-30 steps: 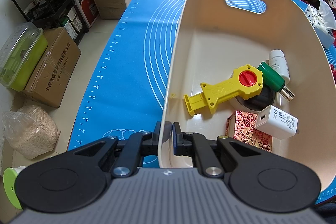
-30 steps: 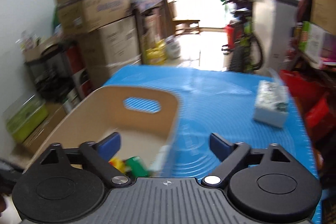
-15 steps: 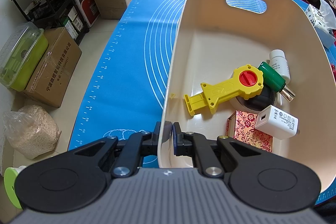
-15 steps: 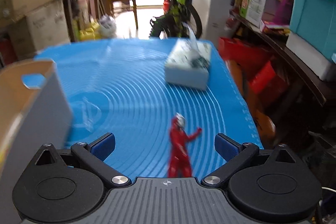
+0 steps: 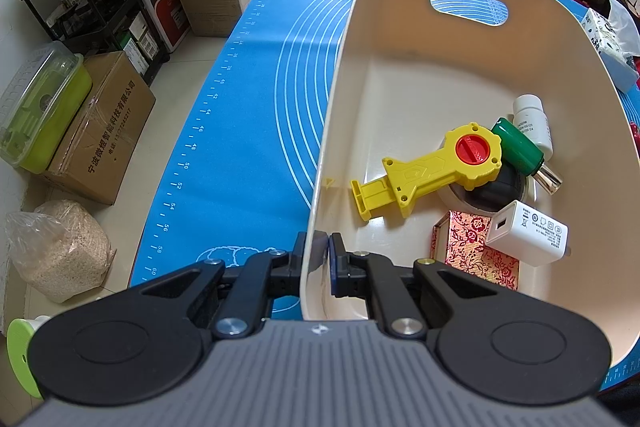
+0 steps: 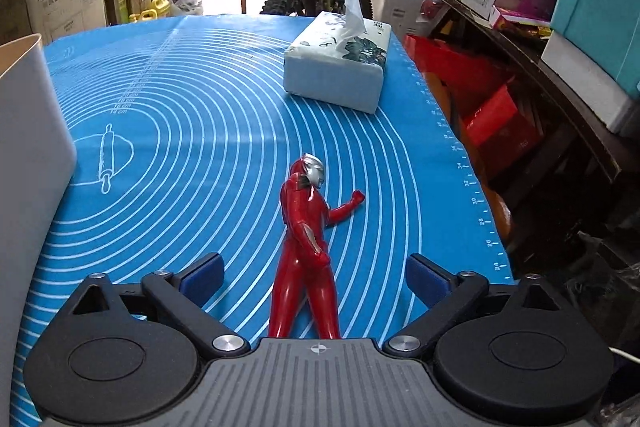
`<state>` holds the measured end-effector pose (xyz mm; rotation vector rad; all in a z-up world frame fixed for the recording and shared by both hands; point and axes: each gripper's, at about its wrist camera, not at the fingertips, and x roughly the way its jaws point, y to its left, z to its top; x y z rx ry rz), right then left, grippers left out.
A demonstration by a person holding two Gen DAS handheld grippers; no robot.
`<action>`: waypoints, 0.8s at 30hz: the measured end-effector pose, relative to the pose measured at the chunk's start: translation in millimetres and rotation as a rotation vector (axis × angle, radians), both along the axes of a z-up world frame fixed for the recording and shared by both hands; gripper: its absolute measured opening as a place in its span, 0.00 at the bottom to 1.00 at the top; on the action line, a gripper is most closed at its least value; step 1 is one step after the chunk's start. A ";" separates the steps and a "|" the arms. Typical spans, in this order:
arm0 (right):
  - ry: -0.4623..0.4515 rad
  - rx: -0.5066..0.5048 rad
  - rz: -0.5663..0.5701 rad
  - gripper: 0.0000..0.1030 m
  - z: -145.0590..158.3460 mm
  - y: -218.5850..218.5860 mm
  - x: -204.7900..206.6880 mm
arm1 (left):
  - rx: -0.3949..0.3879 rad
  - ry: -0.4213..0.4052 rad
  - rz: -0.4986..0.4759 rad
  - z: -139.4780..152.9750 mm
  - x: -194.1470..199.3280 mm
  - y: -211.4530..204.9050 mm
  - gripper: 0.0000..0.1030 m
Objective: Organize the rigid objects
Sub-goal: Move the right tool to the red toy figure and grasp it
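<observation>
Pinching the cream bin (image 5: pixel 472 75) wall with left gripper (image 5: pixel 320 259), hovering wide-open right gripper (image 6: pixel 314 277) astride the red hero figure (image 6: pixel 306 227) lying on the blue mat (image 6: pixel 180 131); probably needing lowering, closing next.

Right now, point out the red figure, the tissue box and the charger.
red figure (image 6: pixel 306 223), right wrist view, on its torso
tissue box (image 6: pixel 334 83), right wrist view, on its near side
charger (image 5: pixel 528 237), left wrist view, on its top face

Red figure (image 6: pixel 306 227), white-ringed blue mat (image 6: pixel 192 131)
</observation>
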<state>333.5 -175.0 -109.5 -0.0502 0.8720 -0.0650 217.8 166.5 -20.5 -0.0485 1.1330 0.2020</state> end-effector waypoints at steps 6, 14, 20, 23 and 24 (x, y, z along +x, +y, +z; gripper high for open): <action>-0.011 0.048 -0.007 0.62 -4.1 -4.9 -0.5 | 0.000 0.000 0.000 -0.1 0.0 0.0 0.11; -0.017 0.063 0.055 0.38 4.5 8.6 -4.3 | 0.002 0.000 0.000 -0.1 0.0 -0.1 0.11; -0.103 0.086 0.041 0.37 30.5 11.4 -11.2 | 0.003 0.000 0.000 -0.2 0.1 -0.1 0.11; -0.139 0.087 0.041 0.37 41.7 14.0 -15.6 | 0.001 0.000 0.000 -0.1 0.0 -0.1 0.11; -0.150 0.087 0.041 0.37 44.6 14.1 -16.4 | 0.001 0.000 0.000 -0.2 0.1 0.0 0.11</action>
